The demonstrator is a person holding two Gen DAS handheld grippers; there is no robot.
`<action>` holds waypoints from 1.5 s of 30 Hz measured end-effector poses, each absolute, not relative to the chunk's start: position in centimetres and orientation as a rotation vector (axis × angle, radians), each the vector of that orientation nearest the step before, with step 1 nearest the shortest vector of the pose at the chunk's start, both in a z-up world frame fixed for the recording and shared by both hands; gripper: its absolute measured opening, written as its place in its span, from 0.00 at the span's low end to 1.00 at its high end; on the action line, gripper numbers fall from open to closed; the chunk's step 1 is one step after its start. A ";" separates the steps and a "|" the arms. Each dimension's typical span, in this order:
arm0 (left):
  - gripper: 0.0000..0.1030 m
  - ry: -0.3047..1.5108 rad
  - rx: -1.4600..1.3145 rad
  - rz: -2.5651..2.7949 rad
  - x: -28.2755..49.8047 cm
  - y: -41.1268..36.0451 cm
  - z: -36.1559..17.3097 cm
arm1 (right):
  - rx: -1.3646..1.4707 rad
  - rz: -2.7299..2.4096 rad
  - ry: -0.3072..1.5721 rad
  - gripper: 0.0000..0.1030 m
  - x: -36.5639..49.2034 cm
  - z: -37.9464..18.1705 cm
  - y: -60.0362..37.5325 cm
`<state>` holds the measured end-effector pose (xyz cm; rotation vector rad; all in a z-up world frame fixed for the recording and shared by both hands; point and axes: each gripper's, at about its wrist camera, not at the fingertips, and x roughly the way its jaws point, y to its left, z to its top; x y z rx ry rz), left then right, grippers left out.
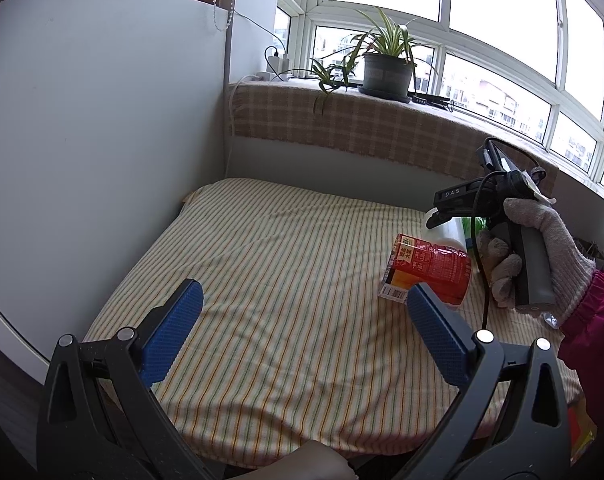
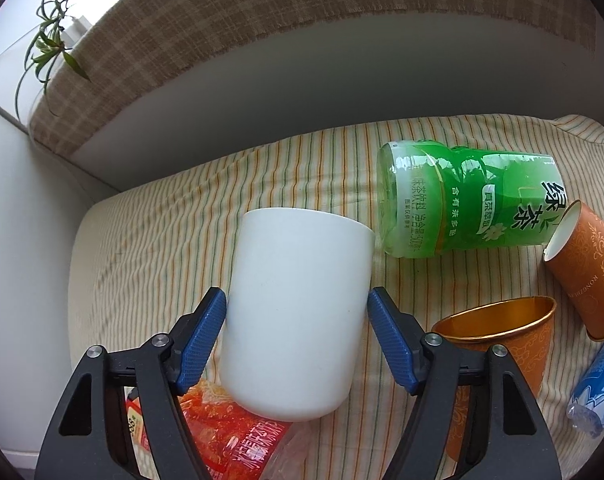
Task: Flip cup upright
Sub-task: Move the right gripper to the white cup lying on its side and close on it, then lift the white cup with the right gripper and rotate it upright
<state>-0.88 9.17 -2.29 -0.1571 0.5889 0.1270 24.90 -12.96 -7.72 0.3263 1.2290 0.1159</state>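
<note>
A plain white cup point(image 2: 297, 312) lies between the blue pads of my right gripper point(image 2: 297, 312), rim pointing away toward the wall. Both pads point(image 2: 205, 332) touch its sides, so the gripper is shut on it. The cup's base sits over a red bottle point(image 2: 237, 444). In the left wrist view the white cup point(image 1: 446, 232) shows partly behind the right gripper's body point(image 1: 498, 200), held by a gloved hand point(image 1: 542, 236). My left gripper point(image 1: 302, 296) is open and empty above the striped cloth point(image 1: 261, 280).
A green tea bottle point(image 2: 466, 204) lies on its side beyond the cup. An orange paper cup point(image 2: 498, 340) stands upright at right; another point(image 2: 586, 268) lies tipped. A blue bottle point(image 2: 598, 388) is at the far right. A red bottle point(image 1: 430, 268) lies near the left gripper's right finger. A potted plant point(image 1: 386, 68) stands on the sill.
</note>
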 end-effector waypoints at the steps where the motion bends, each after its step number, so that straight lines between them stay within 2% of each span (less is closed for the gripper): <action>1: 1.00 0.588 -0.157 0.126 -0.9 9.2 -2.3 | 0.326 0.119 1.223 0.69 24.9 -7.6 -12.9; 6: 1.00 0.584 -0.151 0.125 -1.1 9.1 -2.2 | 0.319 0.139 1.186 0.67 24.5 -6.6 -13.1; 9: 1.00 0.580 -0.148 0.126 -1.2 9.0 -2.0 | 0.301 0.154 1.145 0.62 23.8 -5.5 -13.3; 10: 1.00 0.579 -0.148 0.126 -1.3 9.0 -2.0 | 0.301 0.164 1.131 0.47 23.5 -5.1 -13.4; 11: 1.00 0.579 -0.148 0.125 -1.3 8.9 -2.0 | 0.301 0.179 1.116 0.08 23.3 -4.7 -13.4; 12: 1.00 0.578 -0.148 0.124 -1.3 8.8 -2.0 | 0.290 0.190 1.120 0.02 23.2 -4.3 -13.3; 15: 1.00 0.580 -0.137 0.114 -1.3 8.4 -2.0 | 0.310 0.229 1.123 0.02 22.7 -4.0 -13.8; 18: 1.00 0.576 -0.133 0.117 -1.4 8.3 -2.0 | 0.337 0.258 1.120 0.12 22.2 -4.1 -14.5; 19: 1.00 0.574 -0.132 0.120 -1.4 8.4 -2.0 | 0.337 0.255 1.103 0.19 22.1 -3.9 -14.8; 20: 1.00 0.574 -0.131 0.124 -1.4 8.4 -2.0 | 0.335 0.249 1.081 0.35 21.9 -3.5 -15.2; 21: 1.00 0.576 -0.131 0.125 -1.3 8.4 -2.0 | 0.338 0.246 1.062 0.46 22.0 -3.2 -15.1; 22: 1.00 0.577 -0.132 0.125 -1.2 8.5 -2.0 | 0.348 0.251 1.050 0.65 22.2 -2.8 -15.2; 23: 1.00 0.577 -0.133 0.125 -1.2 8.5 -2.0 | 0.357 0.269 1.054 0.70 22.5 -2.6 -14.9; 35: 1.00 0.583 -0.153 0.217 -2.3 11.6 -2.2 | 0.424 0.220 1.244 0.70 30.4 -6.0 -8.7; 45: 1.00 0.594 -0.171 0.254 -1.9 13.7 -2.8 | 0.410 0.162 1.346 0.72 32.8 -9.7 -7.4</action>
